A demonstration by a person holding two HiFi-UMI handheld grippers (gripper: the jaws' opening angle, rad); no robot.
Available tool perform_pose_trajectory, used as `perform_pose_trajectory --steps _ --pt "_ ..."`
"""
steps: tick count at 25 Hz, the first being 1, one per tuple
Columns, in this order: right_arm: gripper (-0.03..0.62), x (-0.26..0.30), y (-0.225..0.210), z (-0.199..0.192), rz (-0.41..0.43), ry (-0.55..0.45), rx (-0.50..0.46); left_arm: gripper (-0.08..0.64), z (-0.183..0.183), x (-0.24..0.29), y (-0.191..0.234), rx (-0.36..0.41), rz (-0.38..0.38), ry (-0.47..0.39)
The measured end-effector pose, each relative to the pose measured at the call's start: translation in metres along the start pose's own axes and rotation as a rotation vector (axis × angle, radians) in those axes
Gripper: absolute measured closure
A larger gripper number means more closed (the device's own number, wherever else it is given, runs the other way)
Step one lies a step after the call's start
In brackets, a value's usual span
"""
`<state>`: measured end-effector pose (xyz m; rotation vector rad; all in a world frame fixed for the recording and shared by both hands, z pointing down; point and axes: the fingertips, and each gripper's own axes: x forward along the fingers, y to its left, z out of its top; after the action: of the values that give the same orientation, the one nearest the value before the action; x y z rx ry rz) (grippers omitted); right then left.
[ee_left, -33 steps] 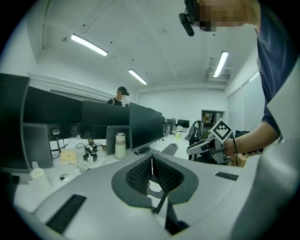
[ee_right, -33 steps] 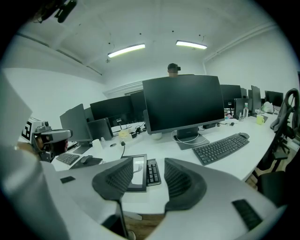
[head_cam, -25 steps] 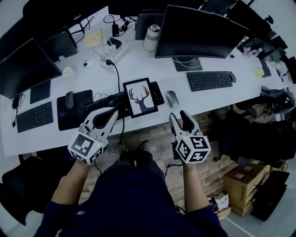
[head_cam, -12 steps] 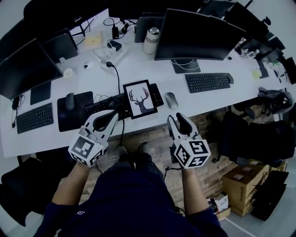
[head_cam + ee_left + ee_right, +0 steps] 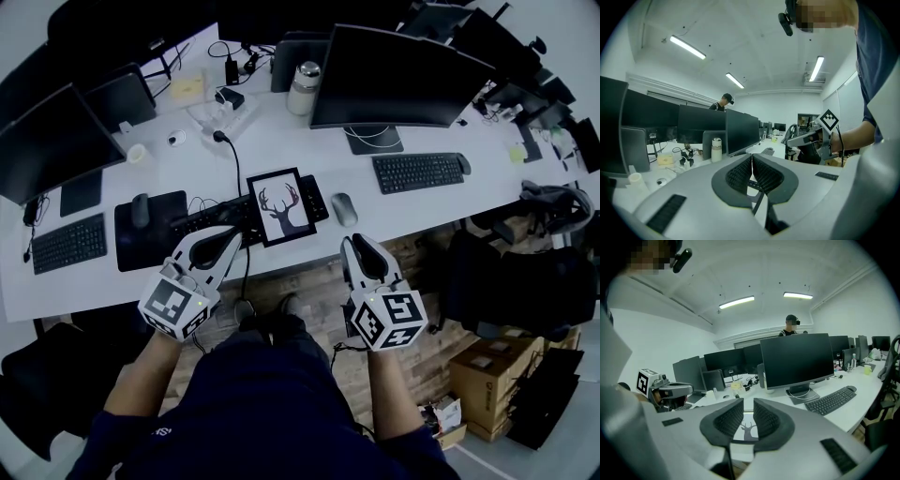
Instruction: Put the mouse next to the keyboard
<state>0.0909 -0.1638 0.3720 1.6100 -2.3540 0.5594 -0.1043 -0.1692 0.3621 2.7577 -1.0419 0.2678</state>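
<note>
My left tongs (image 5: pixel 232 242) are closed pad to pad and empty. My right tongs (image 5: pixel 359 242) have just been closing, stand at a narrow gap and hold nothing.

The grey oval mouse (image 5: pixel 344 208) lies on the white bench (image 5: pixel 281 141), just beside the right end of the black keyboard (image 5: pixel 211 217) and just ahead of the right tongs. I judge it to be placed.

Hazards:
- A forward drift of the right tongs can push the mouse away from the keyboard; the narrow gap cannot span its body.
- A sideways swing can catch the framed deer-print tablet (image 5: pixel 281 206) resting on the keyboard and tip it.
- A second black keyboard (image 5: pixel 417 172) lies farther right. Mistaking it for the target would undo the placement.
</note>
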Motion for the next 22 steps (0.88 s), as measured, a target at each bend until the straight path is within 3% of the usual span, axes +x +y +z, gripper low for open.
perform_pose_trajectory --steps 8,22 --pt "0.569 0.005 0.004 0.008 0.005 -0.001 -0.038 0.528 0.01 0.001 -0.001 -0.007 -0.004 -0.023" --pt "0.591 0.017 0.013 0.015 0.028 0.019 -0.123 0.526 0.024 0.007 0.003 -0.01 0.008 -0.048"
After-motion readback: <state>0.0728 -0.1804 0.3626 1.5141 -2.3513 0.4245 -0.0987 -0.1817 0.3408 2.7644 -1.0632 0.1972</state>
